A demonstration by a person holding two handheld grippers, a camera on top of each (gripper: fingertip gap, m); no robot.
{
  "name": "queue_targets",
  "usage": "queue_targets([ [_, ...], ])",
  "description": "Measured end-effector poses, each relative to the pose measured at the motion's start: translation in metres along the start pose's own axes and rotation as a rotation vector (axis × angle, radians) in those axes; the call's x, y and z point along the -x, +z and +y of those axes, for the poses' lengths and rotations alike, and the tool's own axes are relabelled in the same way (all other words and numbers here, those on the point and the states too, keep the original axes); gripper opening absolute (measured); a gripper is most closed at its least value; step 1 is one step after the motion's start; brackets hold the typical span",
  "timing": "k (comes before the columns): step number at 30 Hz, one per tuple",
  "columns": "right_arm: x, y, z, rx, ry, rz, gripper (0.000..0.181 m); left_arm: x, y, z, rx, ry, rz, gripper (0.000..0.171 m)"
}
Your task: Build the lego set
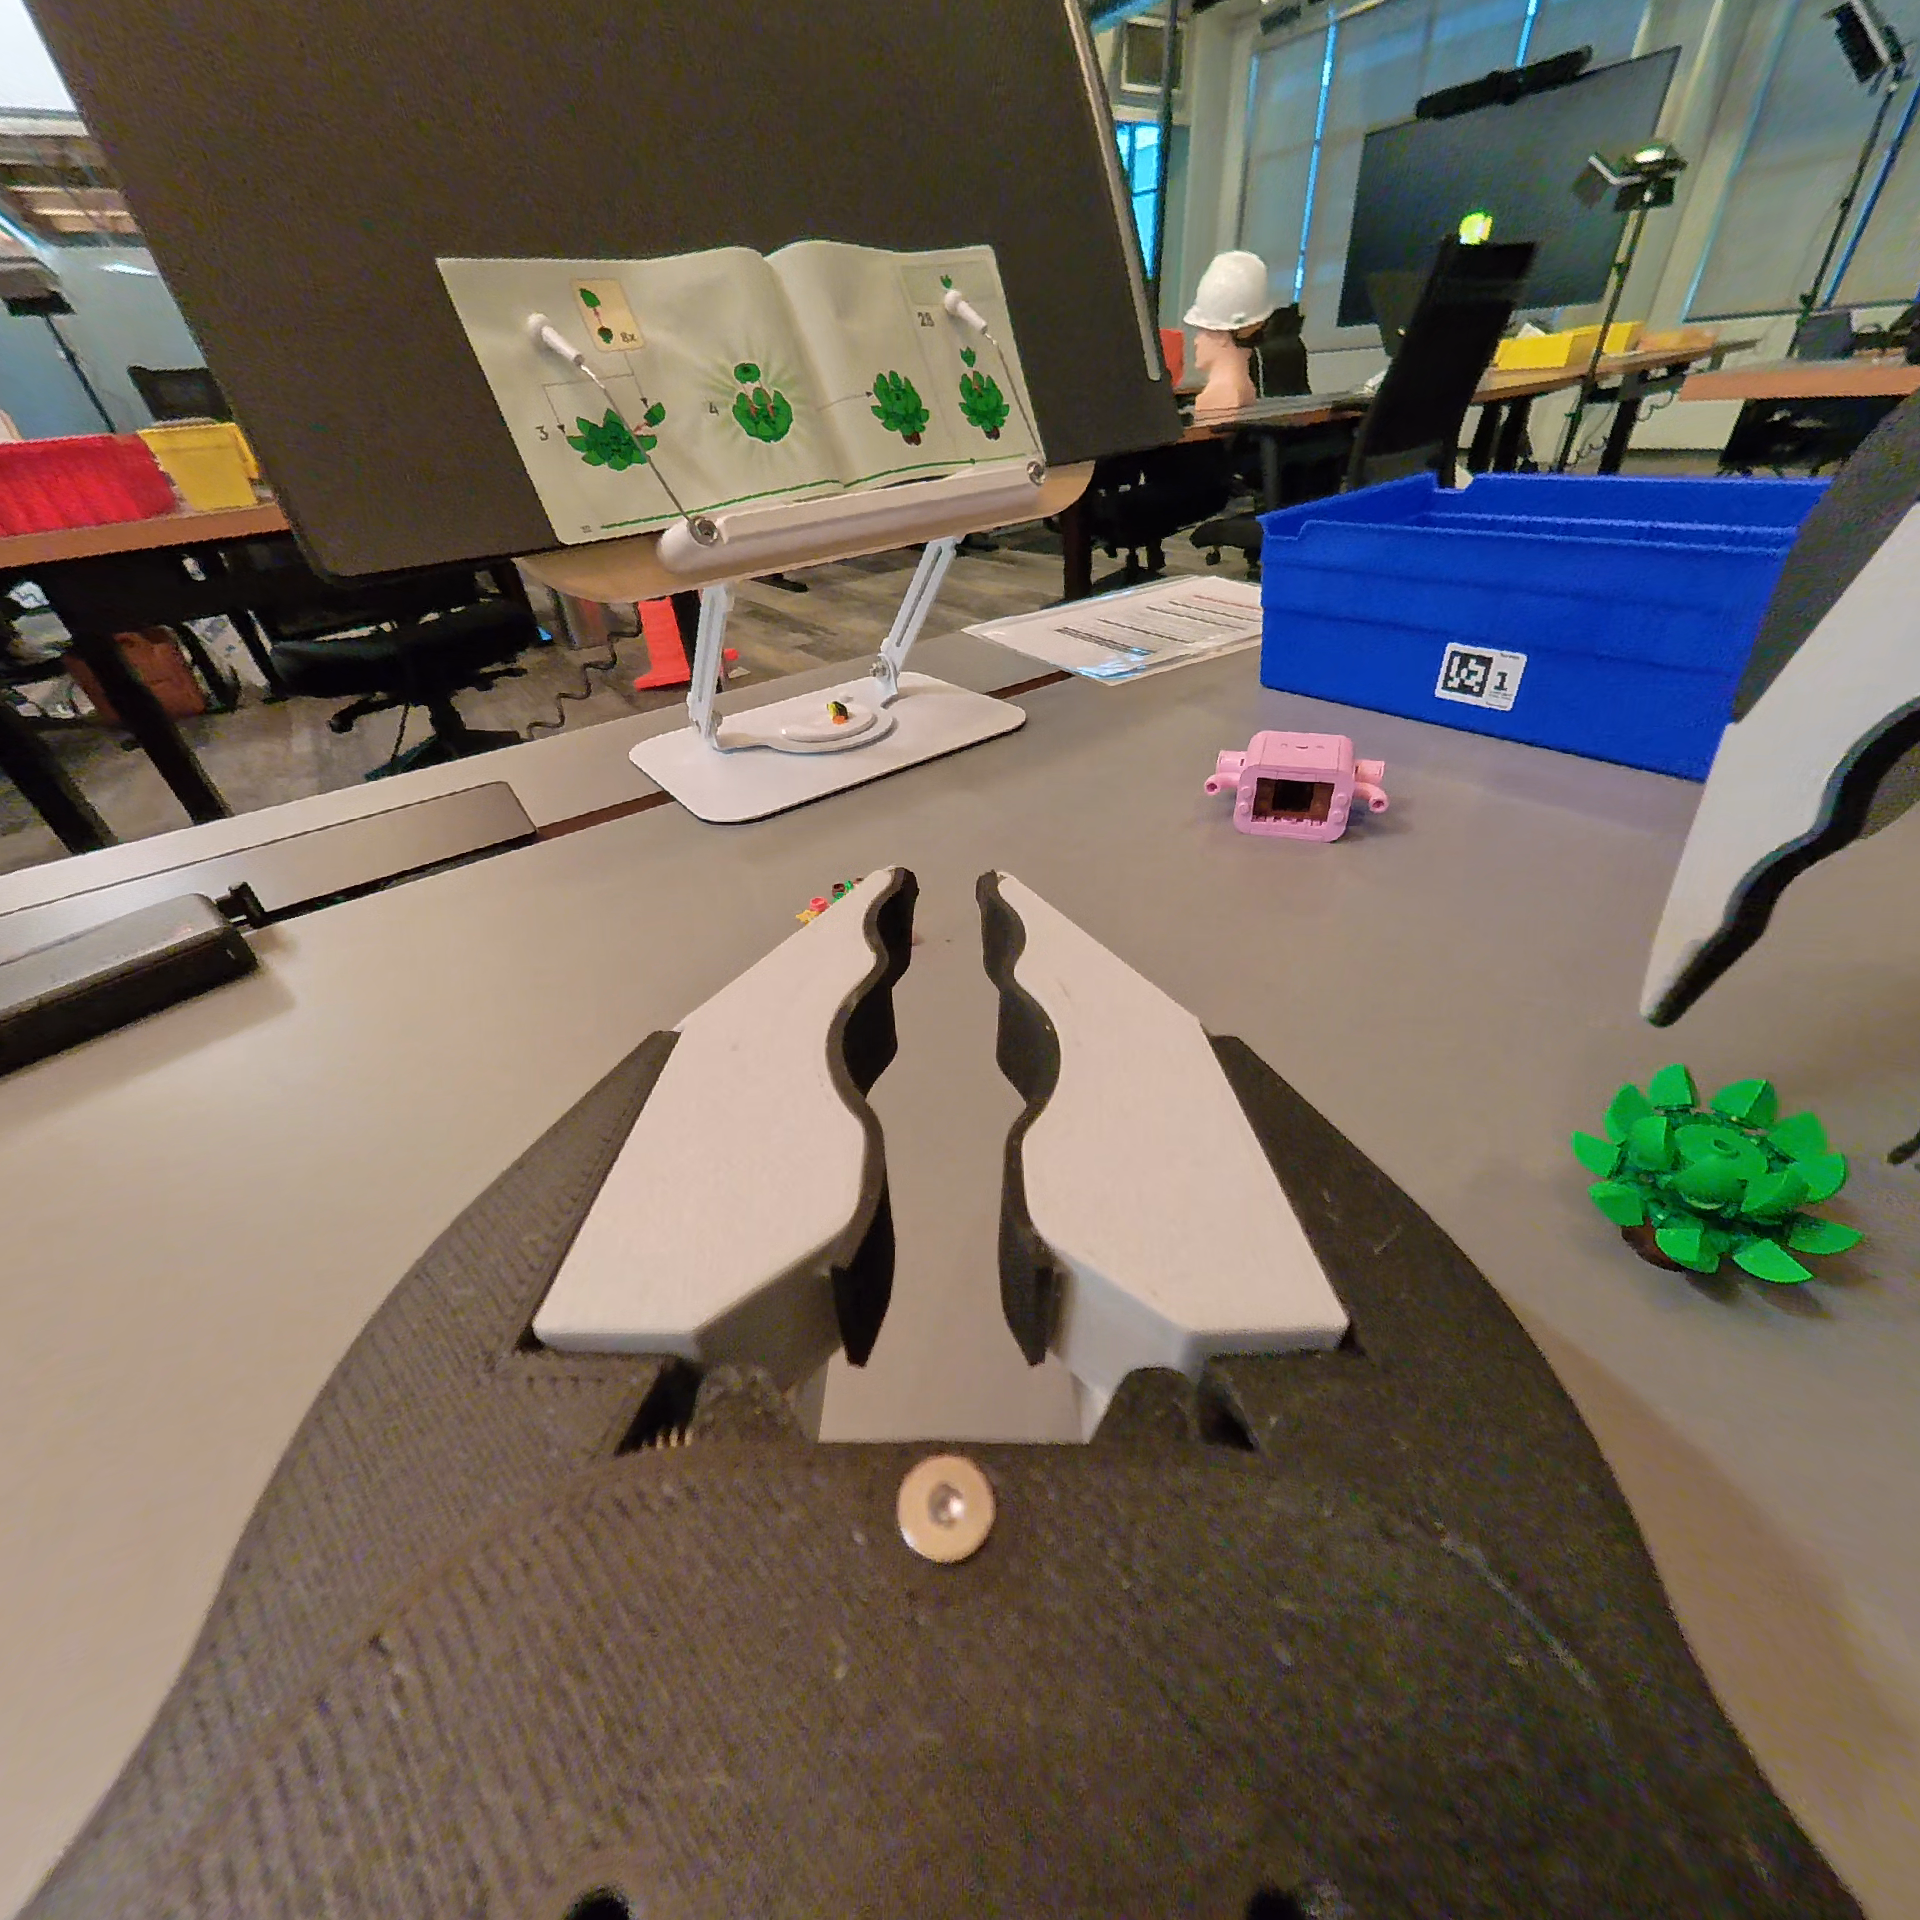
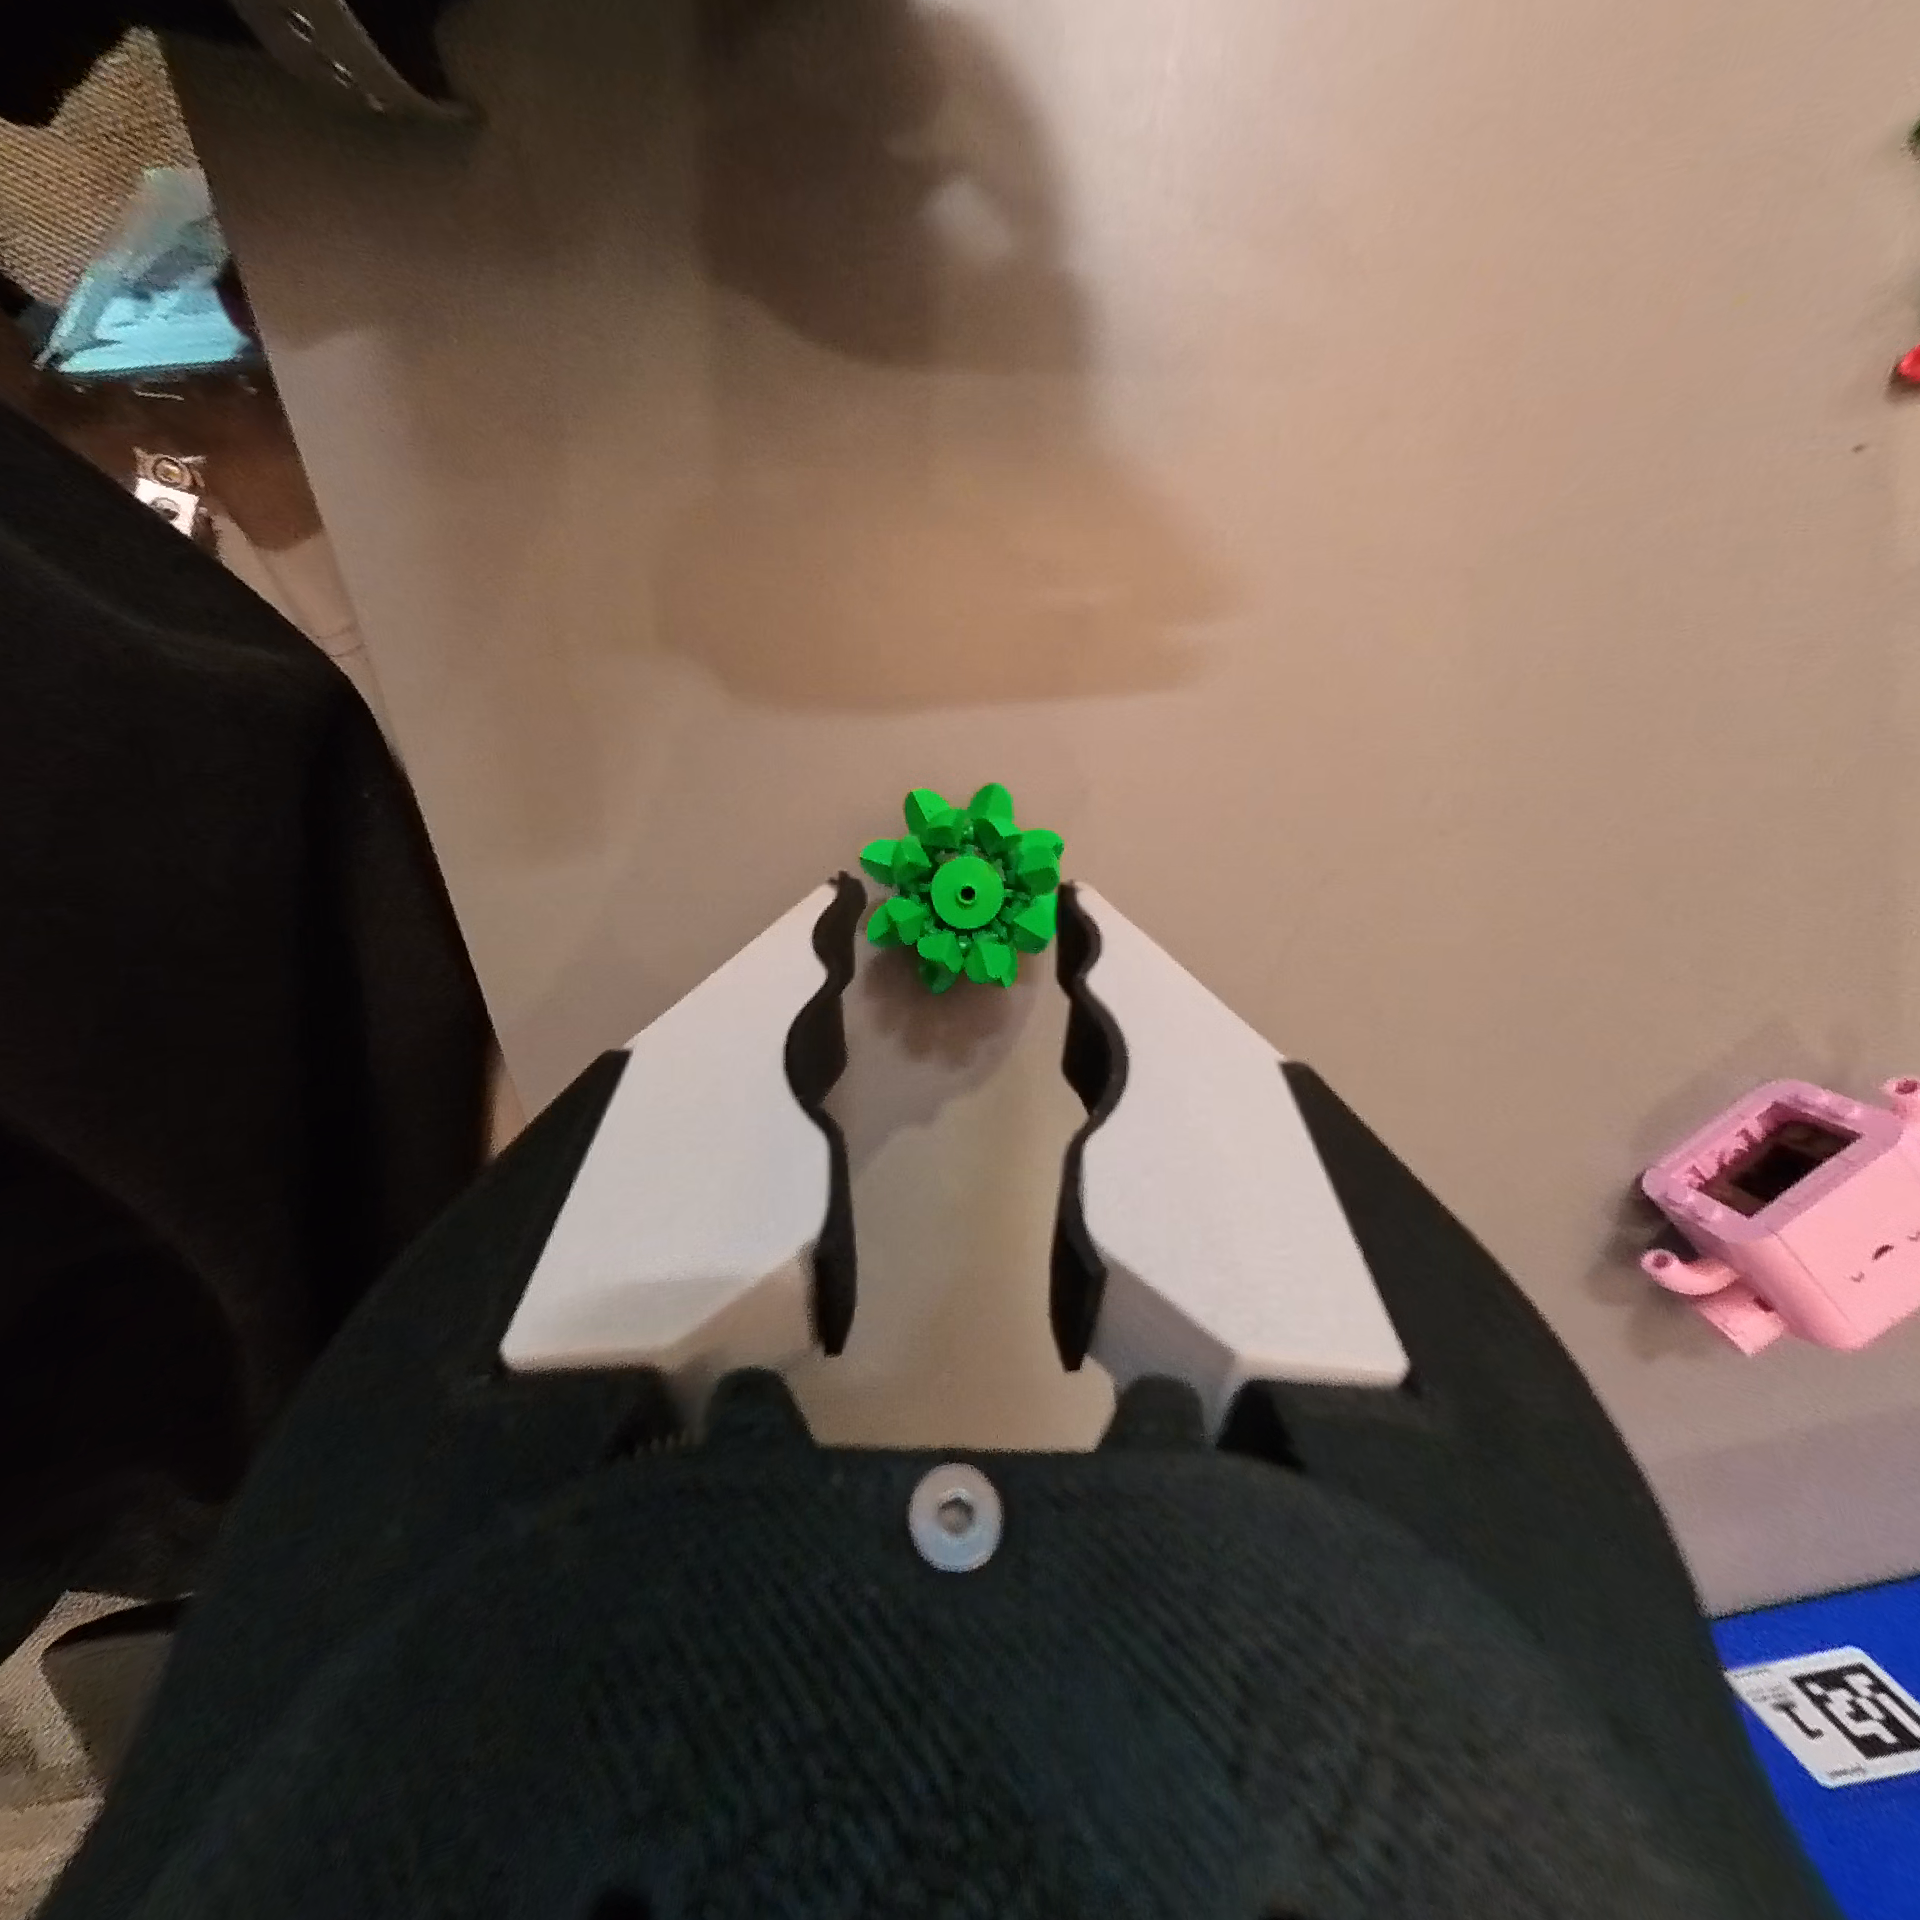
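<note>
**Green plant about to get grabbed, and a few ways it could go sideways**

Left wrist view first: the left gripper (image 1: 945, 883) sits low over the grey table (image 1: 416, 1091), jaws slightly apart with nothing between them. The green plant build (image 1: 1714, 1179) rests on the table off to the right, under the tip of the right gripper (image 1: 1662, 997). The pink pot (image 1: 1294, 784) lies tipped on its side farther back, in front of the blue bin (image 1: 1507, 592). The instruction booklet (image 1: 738, 384) is propped on its stand. A few tiny loose pieces (image 1: 826, 902) peek out just beside the left fingertip, so a sloppy sweep could scatter them.

Right wrist view: looking straight down, the right gripper (image 2: 956, 894) has its jaws spread around the green plant build (image 2: 961, 891), fingertips just beside the outer leaves; I can't tell if they touch. My guess is the risk is squeezing on those leaves, since they look like they'd pop off or swivel. The plant also sits a bit off-centre, so closing could shove it sideways. The pink pot (image 2: 1797, 1216) is well apart, opening facing sideways, so it needs standing up before anything goes in.
</note>
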State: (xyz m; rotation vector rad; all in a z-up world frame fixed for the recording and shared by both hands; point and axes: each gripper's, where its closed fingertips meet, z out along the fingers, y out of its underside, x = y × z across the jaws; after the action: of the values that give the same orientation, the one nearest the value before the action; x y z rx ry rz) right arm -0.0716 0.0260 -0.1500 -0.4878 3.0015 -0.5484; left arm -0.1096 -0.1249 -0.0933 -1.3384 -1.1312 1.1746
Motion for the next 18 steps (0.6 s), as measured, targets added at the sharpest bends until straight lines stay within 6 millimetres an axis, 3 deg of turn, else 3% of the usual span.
queue_targets([
  [9, -0.002, 0.014, 0.004, 0.093, -0.043, -0.023, 0.011, -0.002, 0.001, 0.002, 0.005, 0.007, 0.009, 0.011],
  [18, 0.000, 0.020, 0.011, 0.186, -0.040, -0.058, 0.014, 0.001, 0.001, 0.001, -0.001, -0.007, 0.006, 0.011],
])
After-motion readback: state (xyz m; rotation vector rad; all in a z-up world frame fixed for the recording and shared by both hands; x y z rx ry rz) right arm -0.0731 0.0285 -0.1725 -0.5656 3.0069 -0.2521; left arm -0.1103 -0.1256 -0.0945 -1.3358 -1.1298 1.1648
